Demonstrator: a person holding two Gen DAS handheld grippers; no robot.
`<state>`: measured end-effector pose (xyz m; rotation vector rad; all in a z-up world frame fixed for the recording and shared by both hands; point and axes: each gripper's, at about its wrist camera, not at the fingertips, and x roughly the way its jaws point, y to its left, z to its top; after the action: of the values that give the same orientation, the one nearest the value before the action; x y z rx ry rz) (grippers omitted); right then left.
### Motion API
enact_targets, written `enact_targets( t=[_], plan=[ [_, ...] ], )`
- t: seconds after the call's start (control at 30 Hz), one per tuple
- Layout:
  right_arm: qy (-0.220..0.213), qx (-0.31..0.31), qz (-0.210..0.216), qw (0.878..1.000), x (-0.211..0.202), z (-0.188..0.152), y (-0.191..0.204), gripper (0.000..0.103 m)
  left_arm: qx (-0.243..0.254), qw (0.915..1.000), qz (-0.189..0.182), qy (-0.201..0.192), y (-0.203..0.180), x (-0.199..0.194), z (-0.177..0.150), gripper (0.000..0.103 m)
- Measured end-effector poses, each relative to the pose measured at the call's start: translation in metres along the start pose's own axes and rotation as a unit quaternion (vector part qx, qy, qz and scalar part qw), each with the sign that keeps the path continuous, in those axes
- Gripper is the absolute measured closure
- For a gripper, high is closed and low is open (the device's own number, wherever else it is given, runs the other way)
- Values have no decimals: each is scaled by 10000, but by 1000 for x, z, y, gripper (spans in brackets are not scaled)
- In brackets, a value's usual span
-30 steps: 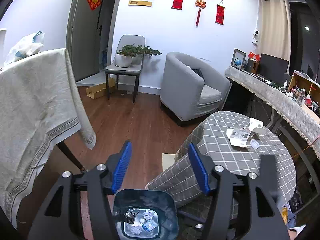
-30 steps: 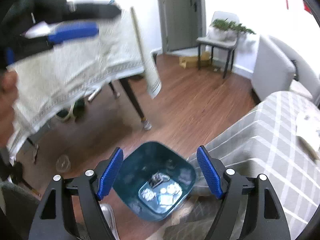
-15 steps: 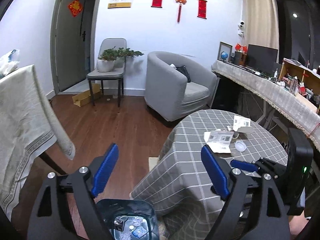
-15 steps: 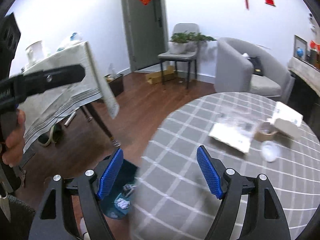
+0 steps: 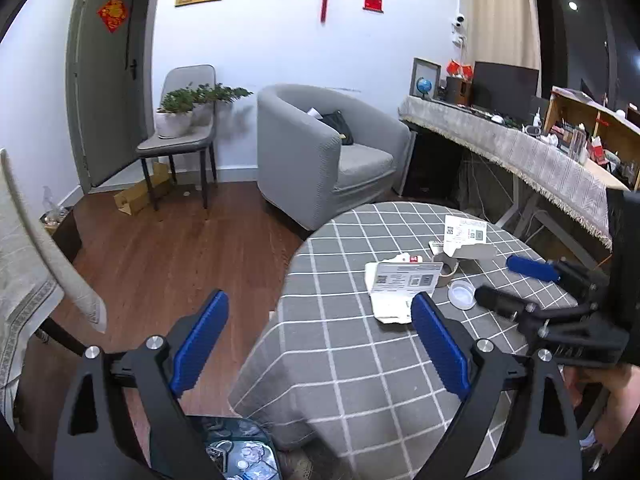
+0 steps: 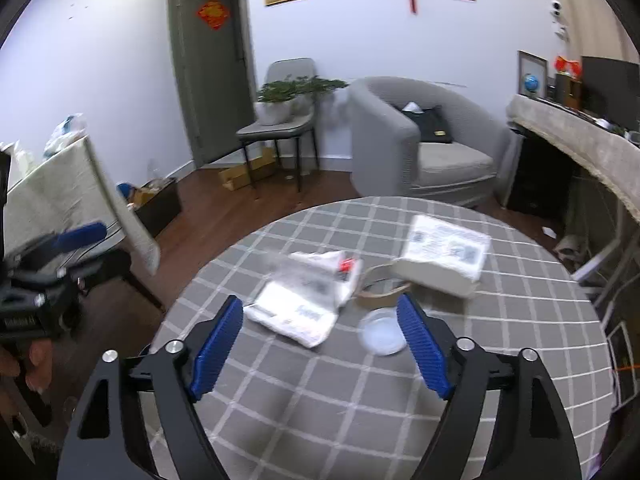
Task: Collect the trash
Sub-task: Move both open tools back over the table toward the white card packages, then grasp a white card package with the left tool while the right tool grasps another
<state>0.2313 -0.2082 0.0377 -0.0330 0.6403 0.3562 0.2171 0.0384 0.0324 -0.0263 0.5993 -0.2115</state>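
Note:
Trash lies on the round table with a grey checked cloth (image 6: 360, 400): a flattened white package (image 6: 304, 304), a white box (image 6: 444, 256), a brown tape ring (image 6: 380, 294) and a small clear lid (image 6: 380, 336). The same trash shows in the left wrist view: package (image 5: 400, 284), box (image 5: 466, 236), lid (image 5: 462, 294). My right gripper (image 6: 320, 344) is open and empty above the table's near side. My left gripper (image 5: 320, 344) is open and empty over the table's left edge. A dark bin (image 5: 240, 454) with trash sits on the floor below it.
A grey armchair (image 5: 320, 160) and a chair with a potted plant (image 5: 180, 120) stand at the back. A cloth-covered table (image 5: 24, 280) is at the left, a long desk (image 5: 520, 148) at the right. Wooden floor (image 5: 168, 256) lies between.
Both grippers have swung up from the bin toward the round table. The right gripper now faces the trash on the table, and both stay open.

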Motion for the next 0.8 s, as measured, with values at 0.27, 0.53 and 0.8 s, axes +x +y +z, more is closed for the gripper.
enact_targets(
  t=[0.27, 0.53, 0.8],
  plan=[
    [-16, 367, -373, 9986, 13, 12, -55, 14, 212, 9988, -208, 385, -32, 51, -2, 7],
    [36, 596, -293, 9978, 29, 24, -86, 12, 473, 9950, -466, 751, -52, 97, -4, 7],
    [135, 721, -205, 9971, 39, 26, -102, 11, 442, 9923, -548, 1021, -65, 125, -2, 6]
  ],
)
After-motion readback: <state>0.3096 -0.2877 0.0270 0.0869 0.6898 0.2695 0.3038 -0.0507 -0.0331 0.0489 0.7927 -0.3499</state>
